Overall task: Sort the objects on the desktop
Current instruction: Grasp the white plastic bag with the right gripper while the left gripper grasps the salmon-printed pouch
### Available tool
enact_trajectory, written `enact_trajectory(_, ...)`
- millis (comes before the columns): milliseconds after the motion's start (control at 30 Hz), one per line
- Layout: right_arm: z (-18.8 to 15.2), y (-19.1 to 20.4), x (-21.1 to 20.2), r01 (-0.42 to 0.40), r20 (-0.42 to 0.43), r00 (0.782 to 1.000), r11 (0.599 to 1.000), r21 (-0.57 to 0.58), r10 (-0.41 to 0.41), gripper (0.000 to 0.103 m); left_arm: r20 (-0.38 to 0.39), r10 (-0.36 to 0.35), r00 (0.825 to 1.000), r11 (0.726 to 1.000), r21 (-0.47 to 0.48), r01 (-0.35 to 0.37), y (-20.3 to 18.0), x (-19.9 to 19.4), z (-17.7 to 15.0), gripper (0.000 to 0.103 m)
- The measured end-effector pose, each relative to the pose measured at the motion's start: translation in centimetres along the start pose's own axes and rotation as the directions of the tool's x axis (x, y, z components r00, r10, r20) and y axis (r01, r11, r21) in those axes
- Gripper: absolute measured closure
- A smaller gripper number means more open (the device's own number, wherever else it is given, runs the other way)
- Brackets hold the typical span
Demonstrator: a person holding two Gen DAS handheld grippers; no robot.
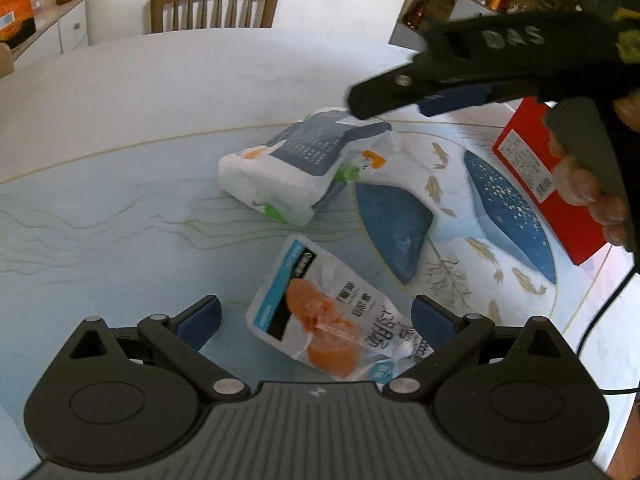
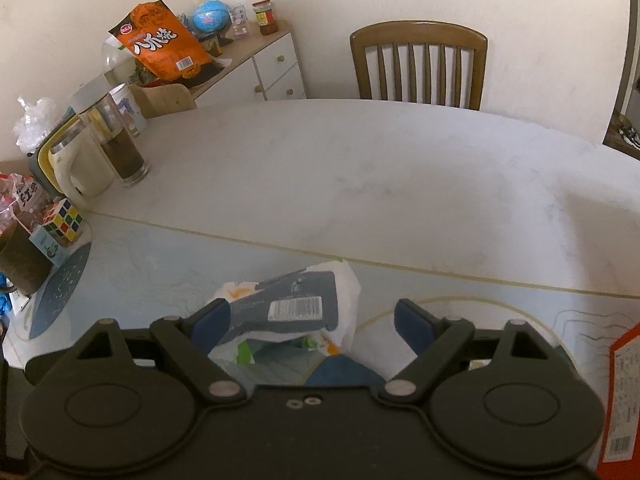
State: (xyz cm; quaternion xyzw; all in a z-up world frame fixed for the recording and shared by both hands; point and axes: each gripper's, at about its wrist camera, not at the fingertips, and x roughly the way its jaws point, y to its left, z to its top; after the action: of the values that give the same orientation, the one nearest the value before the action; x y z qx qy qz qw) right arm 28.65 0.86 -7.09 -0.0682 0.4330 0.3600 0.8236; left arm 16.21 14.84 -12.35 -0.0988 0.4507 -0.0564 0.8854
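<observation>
Far left, only the right wrist view takes in the clutter at the surface's [image 2: 360, 168] edge: a Rubik's cube [image 2: 63, 216], a cream kettle [image 2: 82, 164], a glass jar of dark stuff [image 2: 120, 140], and behind them on a sideboard an orange snack bag [image 2: 162, 46] with big white Chinese characters and a barcode.

The left hand-held gripper [image 1: 316, 320] hangs wide open over a clear snack pouch [image 1: 320, 316] showing orange pieces and Chinese print I can't read; the blue pads [image 1: 200, 322] straddle it without touching. That pouch shows only in the left wrist view.

Beyond it lies a white and slate-blue soft pack [image 1: 288, 168], resting on the patterned mat [image 1: 100, 208]. The right hand-held gripper [image 2: 308, 320] is spread wide around this pack, gripping nothing; its barcode label [image 2: 296, 307] faces up here. From the left view, the gripper's black body reads "DAS" and a hand [image 1: 592, 184] holds its grip.

Far right, a red box [image 1: 540, 168] with a printed label stands tilted.
</observation>
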Motion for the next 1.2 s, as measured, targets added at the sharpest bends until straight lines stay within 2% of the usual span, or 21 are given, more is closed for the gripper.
enact_trajectory(267,0.4,0.6,1.7,-0.020,-0.016,1.000,1.000,-0.005,0.020,0.014,0.008,-0.012,1.000,0.999,0.031,0.012,-1.4,0.3,-0.4,0.004)
enact_trajectory(500,0.1,0.4,3.7,-0.011,-0.056,0.998,1.000,0.024,0.012,0.013,0.029,0.055,0.998,0.993,0.099,-0.058,-2.5,0.5,-0.8,0.011)
enact_trajectory(567,-0.1,0.2,4.2,-0.016,-0.067,0.998,0.999,0.040,0.019,0.014,0.037,0.078,0.996,0.989,0.122,-0.082,-2.9,0.5,-1.0,0.015)
enact_trajectory(600,-0.2,0.1,4.3,-0.021,-0.072,0.997,0.998,0.051,0.025,0.014,0.042,0.089,0.995,0.987,0.130,-0.094,-3.0,0.5,-1.0,0.023)
enact_trajectory(633,-0.3,0.0,4.5,-0.030,-0.077,0.996,0.998,0.061,0.035,0.014,0.047,0.096,0.994,0.986,0.134,-0.101,-3.1,0.5,-1.0,0.025)
enact_trajectory(700,-0.4,-0.1,4.6,-0.036,-0.085,0.996,0.997,0.073,0.042,0.015,0.054,0.093,0.994,0.988,0.121,-0.099,-2.9,0.4,-1.0,0.030)
enact_trajectory(733,-0.5,-0.2,4.6,-0.035,-0.086,0.995,0.996,0.078,0.042,0.016,0.058,0.092,0.994,0.989,0.112,-0.099,-2.8,0.4,-0.9,0.042)
enact_trajectory(800,-0.7,-0.3,4.5,-0.039,-0.086,0.995,0.995,0.092,0.047,0.018,0.062,0.091,0.994,0.991,0.095,-0.097,-2.5,0.3,-0.6,0.051)
enact_trajectory(867,-0.9,-0.5,4.2,-0.043,-0.082,0.995,0.994,0.105,0.051,0.031,0.061,0.085,0.995,0.993,0.074,-0.089,-2.1,0.2,-0.3,0.056)
enact_trajectory(900,-0.9,-0.7,4.1,-0.047,-0.083,0.995,0.992,0.114,0.057,0.042,0.061,0.081,0.995,0.994,0.062,-0.085,-1.9,0.2,-0.2,0.059)
enact_trajectory(933,-0.9,-0.9,3.9,-0.049,-0.081,0.995,0.991,0.125,0.060,0.046,0.060,0.077,0.995,0.995,0.054,-0.080,-1.8,0.2,-0.2,0.062)
enact_trajectory(1033,-1.1,-1.4,3.4,-0.051,-0.069,0.996,0.988,0.149,0.061,0.056,0.055,0.063,0.997,0.998,0.025,-0.064,-1.3,0.1,-0.1,0.085)
enact_trajectory(1100,-1.2,-1.7,2.9,-0.057,-0.054,0.996,0.985,0.161,0.067,0.063,0.048,0.035,0.998,0.999,0.001,-0.035,-0.9,0.0,-0.1,0.087)
enact_trajectory(1200,-1.2,-2.0,2.1,-0.068,-0.032,0.997,0.983,0.169,0.074,0.071,0.049,0.030,0.998,1.000,-0.005,-0.030,-0.9,-0.1,-0.2,0.090)
